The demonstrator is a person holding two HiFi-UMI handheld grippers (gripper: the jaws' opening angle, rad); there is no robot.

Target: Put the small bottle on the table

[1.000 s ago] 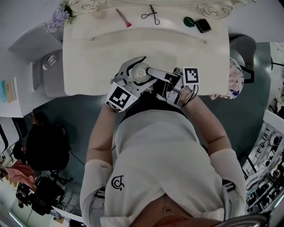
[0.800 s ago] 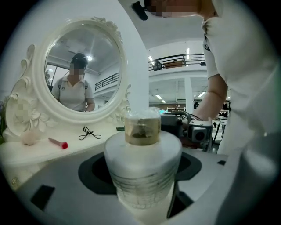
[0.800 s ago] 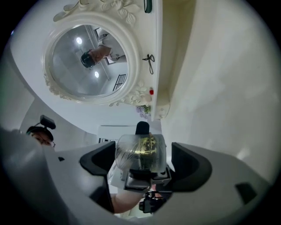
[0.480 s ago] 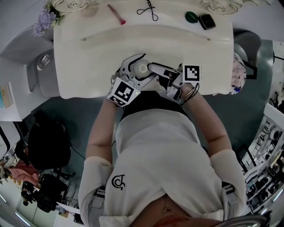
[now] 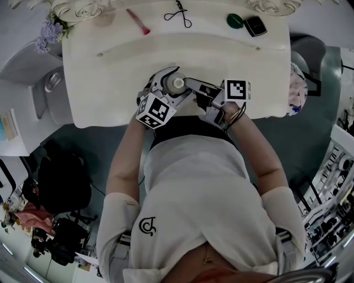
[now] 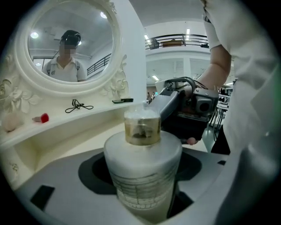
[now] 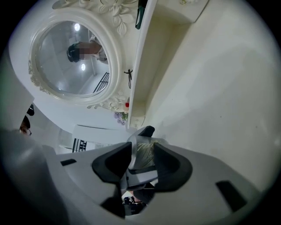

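Small bottle [image 6: 142,167] is held upright in left gripper [image 5: 172,85], jaws set wide and pressed on its white body. Its clear cap [image 6: 141,127] is clamped by right gripper [image 7: 142,154]. Those jaws have just been closing and are now narrow on the cap. Bottle is positioned over the near edge of the cream table [image 5: 110,72]; contact with the tabletop cannot be told. Further back, a red-tipped brush [image 5: 137,21] and a black looped tool [image 5: 178,15] are laid on the shelf below the mirror [image 6: 70,48].
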